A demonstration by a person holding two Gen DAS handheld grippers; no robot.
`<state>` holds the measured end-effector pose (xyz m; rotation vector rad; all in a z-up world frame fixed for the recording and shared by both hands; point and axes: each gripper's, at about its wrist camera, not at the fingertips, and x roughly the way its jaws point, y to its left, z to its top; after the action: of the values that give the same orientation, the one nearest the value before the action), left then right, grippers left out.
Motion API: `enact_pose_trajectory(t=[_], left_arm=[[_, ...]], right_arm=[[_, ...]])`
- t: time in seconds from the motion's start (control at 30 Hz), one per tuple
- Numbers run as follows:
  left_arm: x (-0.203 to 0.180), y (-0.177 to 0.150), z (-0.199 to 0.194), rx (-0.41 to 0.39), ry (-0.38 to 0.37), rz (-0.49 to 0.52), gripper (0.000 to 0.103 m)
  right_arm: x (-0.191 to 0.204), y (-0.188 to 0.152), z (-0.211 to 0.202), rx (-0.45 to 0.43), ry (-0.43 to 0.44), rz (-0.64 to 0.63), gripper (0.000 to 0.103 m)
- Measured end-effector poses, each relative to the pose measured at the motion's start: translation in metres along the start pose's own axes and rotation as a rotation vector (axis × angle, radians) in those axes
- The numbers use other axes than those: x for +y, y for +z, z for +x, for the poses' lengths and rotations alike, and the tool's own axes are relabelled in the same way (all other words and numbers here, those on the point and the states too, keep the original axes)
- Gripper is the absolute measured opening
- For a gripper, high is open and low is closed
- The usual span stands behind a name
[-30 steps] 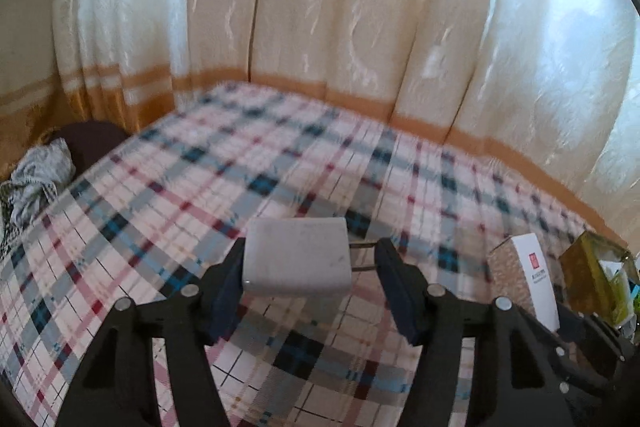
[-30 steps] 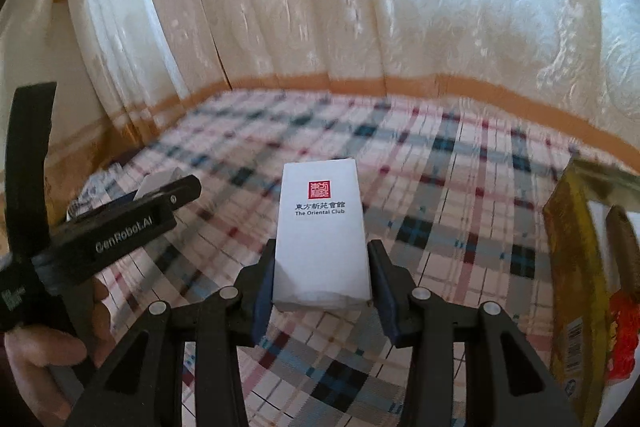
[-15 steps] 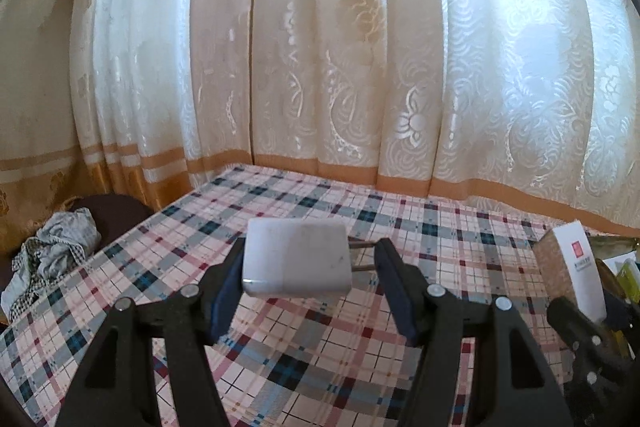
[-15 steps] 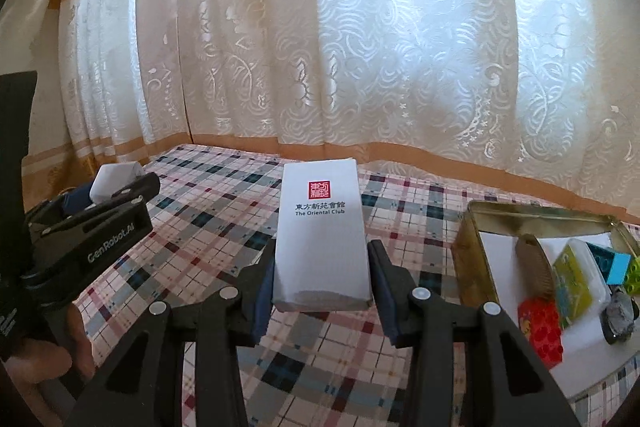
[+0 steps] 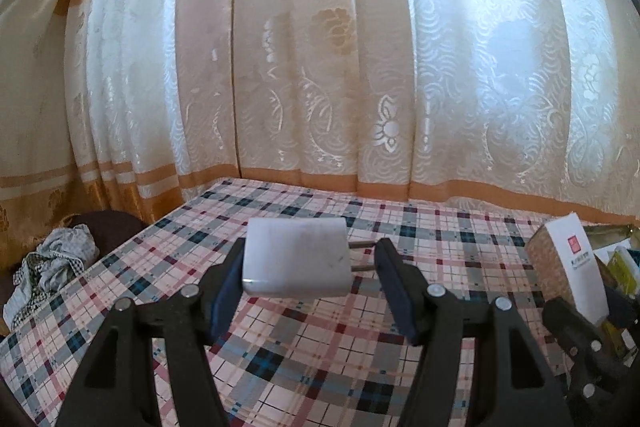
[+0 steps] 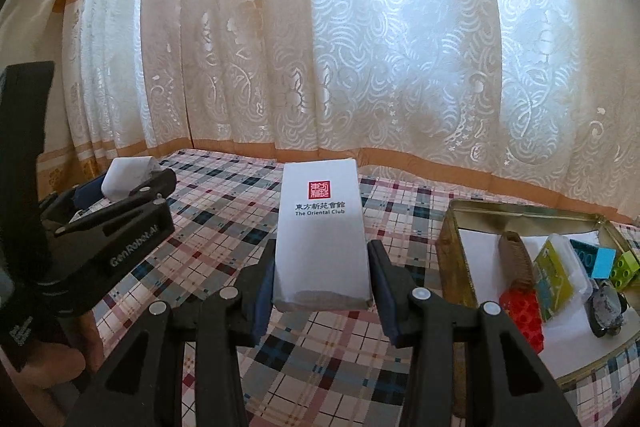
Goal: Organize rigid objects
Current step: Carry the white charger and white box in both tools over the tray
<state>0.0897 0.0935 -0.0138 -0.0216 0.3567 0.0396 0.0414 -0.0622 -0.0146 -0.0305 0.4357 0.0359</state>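
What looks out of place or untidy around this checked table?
A crumpled checked cloth lies bunched on a dark seat beside the table's left edge. The gold tin holds a loose jumble of bricks and small items. Nothing looks spilled or broken.

Left gripper [image 5: 310, 277] clamped, tilted slightly downward; right gripper [image 6: 320, 287] likewise, alongside.

Both views have tilted upward: the curtain [image 5: 320, 47] now fills most of each frame, the plaid cloth [image 5: 312, 347] sits lower, and the gold tin [image 6: 452, 239] shows fully at lower right.
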Motion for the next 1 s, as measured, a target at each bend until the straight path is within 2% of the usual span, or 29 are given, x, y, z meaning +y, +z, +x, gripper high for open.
enact_pose_trajectory(t=[0.33, 1.0], left_arm=[[-0.006, 0.001, -0.004, 0.019, -0.026, -0.037, 0.063], [-0.056, 0.005, -0.042, -0.010, -0.119, -0.042, 0.063]], right_arm=[[-0.014, 0.000, -0.012, -0.022, -0.004, 0.023, 0.046], [-0.050, 0.003, -0.041, -0.082, -0.053, 0.053, 0.046]])
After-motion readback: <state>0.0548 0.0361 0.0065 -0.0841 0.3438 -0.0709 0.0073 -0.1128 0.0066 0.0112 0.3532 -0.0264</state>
